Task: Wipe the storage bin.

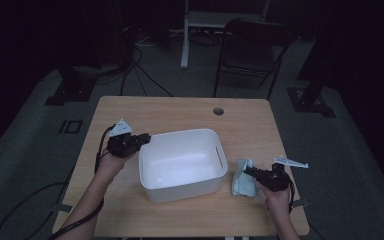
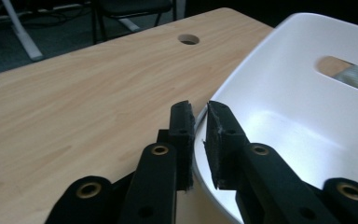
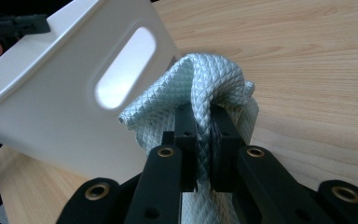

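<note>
While the right hand-held gripper (image 3: pixel 204 140) is clamped tight on a fold of the pale blue quilted cloth (image 3: pixel 205 88), the step in hand looks like lifting that cloth into the white plastic tub (image 1: pixel 182 162). The cloth lies crumpled on the table (image 1: pixel 130 210) just beside the tub's right wall, near its slotted handle; its diamond-stitched weave looks soft and limp, so it will likely droop once raised. On the tub's far side, the left hand-held gripper (image 2: pixel 199 140) pinches the thin rim at the left corner, jaws nearly closed on it, seemingly steadying the tub. Next, the right hand would need to rise above the rim and carry the cloth over the tub's bare floor.
</note>
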